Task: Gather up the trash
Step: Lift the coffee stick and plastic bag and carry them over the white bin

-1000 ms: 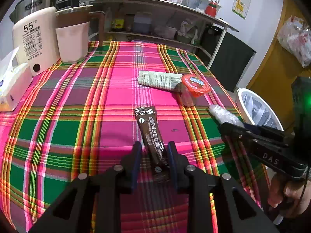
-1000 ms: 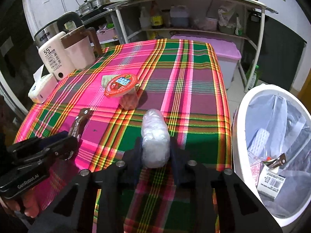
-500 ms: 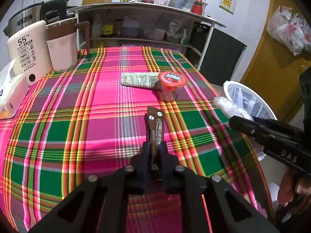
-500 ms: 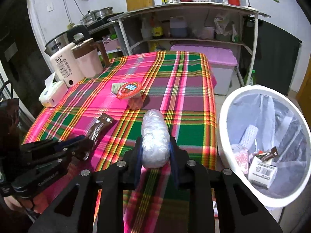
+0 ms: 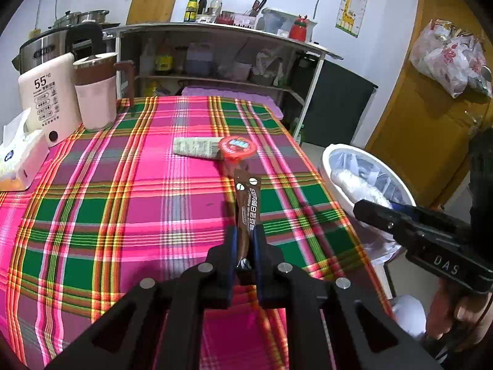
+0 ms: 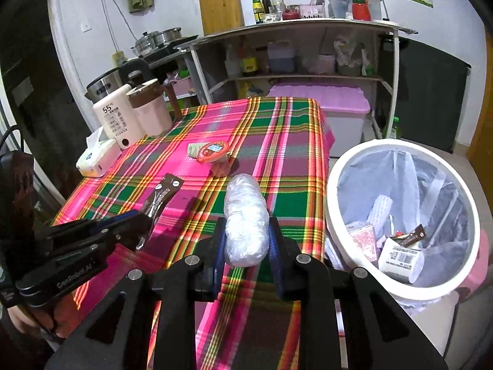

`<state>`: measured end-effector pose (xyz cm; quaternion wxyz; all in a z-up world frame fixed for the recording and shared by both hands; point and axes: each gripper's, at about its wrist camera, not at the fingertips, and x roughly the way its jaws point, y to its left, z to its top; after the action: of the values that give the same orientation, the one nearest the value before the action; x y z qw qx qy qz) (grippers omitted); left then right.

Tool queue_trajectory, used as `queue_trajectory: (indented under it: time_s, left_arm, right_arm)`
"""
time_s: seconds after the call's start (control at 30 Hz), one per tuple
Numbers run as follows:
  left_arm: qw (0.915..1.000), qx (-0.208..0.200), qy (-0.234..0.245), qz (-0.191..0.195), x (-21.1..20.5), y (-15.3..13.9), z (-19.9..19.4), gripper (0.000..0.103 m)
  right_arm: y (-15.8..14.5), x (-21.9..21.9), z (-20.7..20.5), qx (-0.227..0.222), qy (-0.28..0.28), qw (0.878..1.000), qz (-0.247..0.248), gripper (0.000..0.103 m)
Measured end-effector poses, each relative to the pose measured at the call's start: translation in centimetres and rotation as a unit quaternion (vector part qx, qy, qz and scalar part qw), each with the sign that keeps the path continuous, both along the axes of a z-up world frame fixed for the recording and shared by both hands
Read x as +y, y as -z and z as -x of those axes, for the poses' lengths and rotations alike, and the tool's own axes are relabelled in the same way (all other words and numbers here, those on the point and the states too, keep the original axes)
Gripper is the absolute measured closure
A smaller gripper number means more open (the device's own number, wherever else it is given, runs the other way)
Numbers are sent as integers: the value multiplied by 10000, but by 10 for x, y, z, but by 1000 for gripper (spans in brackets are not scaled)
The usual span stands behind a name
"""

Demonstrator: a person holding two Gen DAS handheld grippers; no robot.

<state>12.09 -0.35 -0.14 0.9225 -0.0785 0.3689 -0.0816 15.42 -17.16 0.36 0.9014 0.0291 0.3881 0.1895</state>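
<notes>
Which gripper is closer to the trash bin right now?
Right. The right gripper, holding a plastic wad, sits just beside the bin rim. The left gripper, holding a brown sachet, is farther in over the table.

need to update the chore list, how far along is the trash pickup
Done: several wrappers and a box already lie in the white bin. In hand: the left gripper is shut on a brown coffee sachet; the right gripper grips a clear plastic wad. Left: a red-lidded cup and a pale wrapper on the table.
</notes>
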Motion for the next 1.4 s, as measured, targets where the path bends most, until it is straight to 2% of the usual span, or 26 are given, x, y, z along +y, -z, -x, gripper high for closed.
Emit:
queue_trajectory:
  time_s: [0.77,1.4]
  left_arm:
    - [9989,-79,468,37,-54,-14,-8,92]
    - [9916,-115,1287,41,-129,-18,-42,92]
  right_arm:
    - [-10,-61,18,-102,553,9983,-122,77]
    - [1,-127,15,34,1309,9913,-126,77]
